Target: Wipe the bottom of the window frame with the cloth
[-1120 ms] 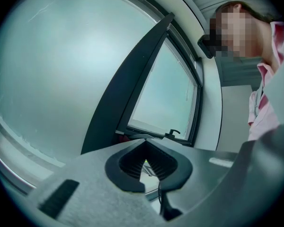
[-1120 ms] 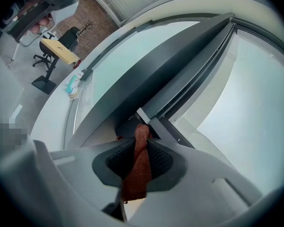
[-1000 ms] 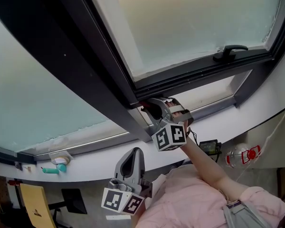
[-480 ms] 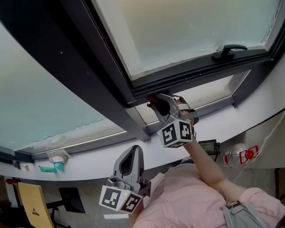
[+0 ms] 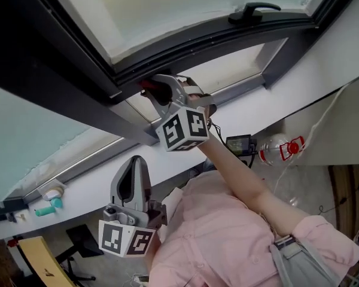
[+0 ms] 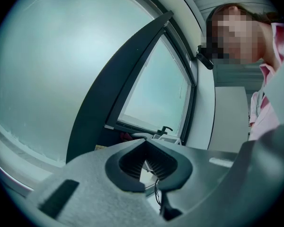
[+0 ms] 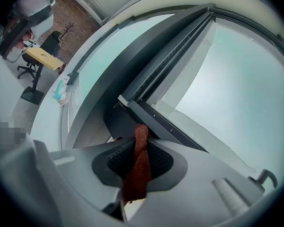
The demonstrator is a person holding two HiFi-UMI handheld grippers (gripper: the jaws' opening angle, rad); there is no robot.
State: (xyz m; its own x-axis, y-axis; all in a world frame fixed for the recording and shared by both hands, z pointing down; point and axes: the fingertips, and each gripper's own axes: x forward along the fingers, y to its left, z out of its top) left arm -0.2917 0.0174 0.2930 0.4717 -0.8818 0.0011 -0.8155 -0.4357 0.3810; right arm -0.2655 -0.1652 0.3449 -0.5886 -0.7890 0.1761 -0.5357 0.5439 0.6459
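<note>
A red-brown cloth [image 7: 138, 162] is pinched in my right gripper [image 7: 141, 143], which is shut on it. The cloth's tip [image 5: 146, 85] pokes out past the jaws and touches the dark bottom rail of the open window sash [image 5: 191, 40]; the right gripper view shows that rail [image 7: 149, 115] just ahead. In the head view the right gripper [image 5: 154, 89] is raised against the frame at centre. My left gripper [image 5: 136, 162] hangs low near my body, shut and empty, with its closed jaws [image 6: 144, 146] pointing up at the window.
A black window handle [image 5: 251, 9] sits on the sash to the right. The white curved sill [image 5: 275, 97] runs below. A clear bottle with a red label [image 5: 279, 149] and a small black device [image 5: 239, 143] lie under it. Small teal items [image 5: 46, 208] rest at far left.
My right gripper slid a little to the right along the sash rail with the cloth. The head view then tilted, so the window sits higher. The left gripper stays low.
</note>
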